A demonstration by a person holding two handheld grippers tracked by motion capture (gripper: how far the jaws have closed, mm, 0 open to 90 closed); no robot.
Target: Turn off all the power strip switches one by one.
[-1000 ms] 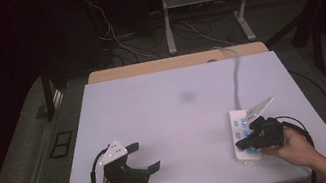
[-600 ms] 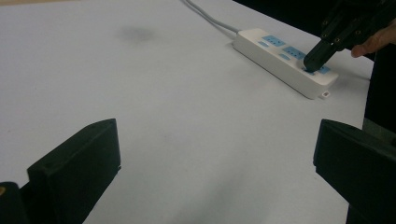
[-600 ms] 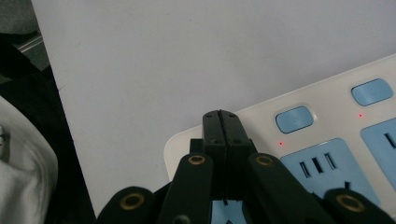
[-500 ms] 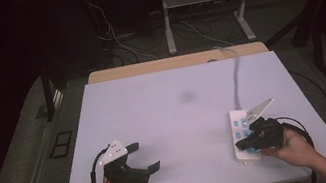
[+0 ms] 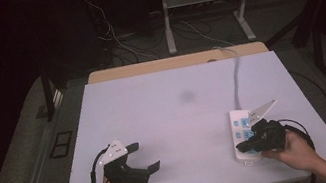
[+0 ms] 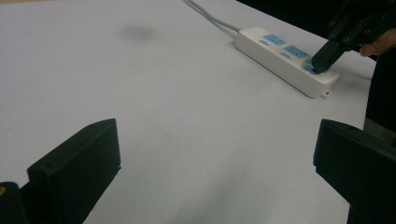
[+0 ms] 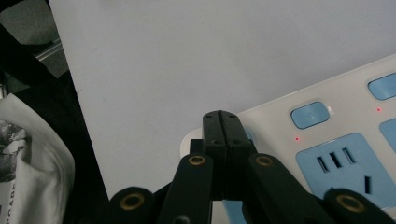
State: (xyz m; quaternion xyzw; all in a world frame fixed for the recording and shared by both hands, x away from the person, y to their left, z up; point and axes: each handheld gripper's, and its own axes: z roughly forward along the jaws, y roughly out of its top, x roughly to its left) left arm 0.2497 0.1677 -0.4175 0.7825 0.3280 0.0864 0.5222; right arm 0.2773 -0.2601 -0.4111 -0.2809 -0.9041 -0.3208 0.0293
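Nothing much is shifting since a second ago: both hands and both grippers are sitting where they were, and the power strip is lying in the same spot on the white table.

Right gripper is pressing down with its jaws closed flat against each other, gripping nothing between them. Its joined tip is resting on the near end of the strip, directly over what is probably a blue switch button, though the jaws are hiding most of it. Just beyond and to one side of that tip, a second blue button and a blue socket are showing, with small red lights glowing beside them, so the strip seems to be powered.

Left gripper is idling well apart from the strip, its jaws spread wide over bare table and holding nothing. From its own view the strip is lying far ahead and to the right, with its grey cord trailing off toward the table's far edge.

Because the closed tip is staying planted on that button, the step in hand is likely a push on a switch, and it is looking either mid-press or just finished.
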